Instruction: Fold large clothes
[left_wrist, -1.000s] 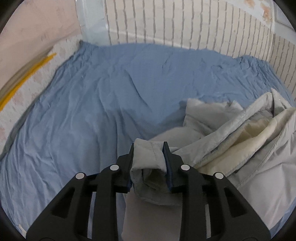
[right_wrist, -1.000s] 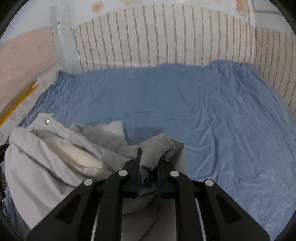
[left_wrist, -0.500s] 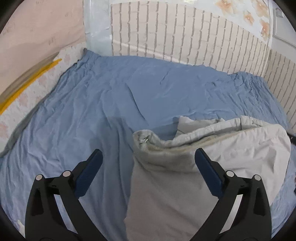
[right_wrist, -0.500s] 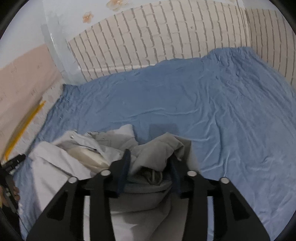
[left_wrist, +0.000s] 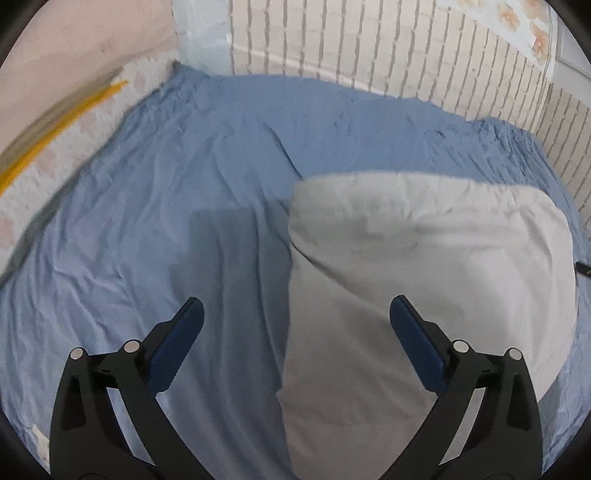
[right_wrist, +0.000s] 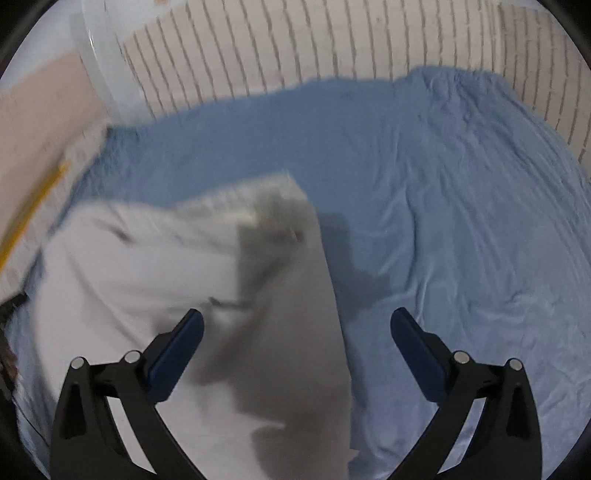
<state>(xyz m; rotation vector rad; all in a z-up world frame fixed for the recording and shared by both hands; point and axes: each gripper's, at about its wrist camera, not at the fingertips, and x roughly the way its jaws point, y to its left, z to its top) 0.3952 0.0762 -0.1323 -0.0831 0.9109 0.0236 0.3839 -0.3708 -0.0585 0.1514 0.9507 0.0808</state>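
Note:
A large pale grey garment (left_wrist: 424, 258) lies folded over on the blue bed sheet (left_wrist: 147, 203). My left gripper (left_wrist: 295, 304) hovers over the garment's left edge, wide open, with nothing pinched. In the right wrist view the same garment (right_wrist: 147, 266) is blurred, its folded corner with a cream lining lying ahead of the fingers. My right gripper (right_wrist: 297, 316) hangs over the garment's right edge. Its jaws are opening, and the cloth lies below them, free of the pads.
A brick-patterned wall (left_wrist: 369, 44) borders the far side and right of the bed. A pale patterned strip with a yellow line (left_wrist: 55, 122) runs along the left. Bare blue sheet (right_wrist: 461, 221) spreads to the right of the garment.
Both grippers let go of the bunched grey cloth and spread wide. The garment dropped flat onto the sheet in a smoother folded shape. Both hands drew back a little.

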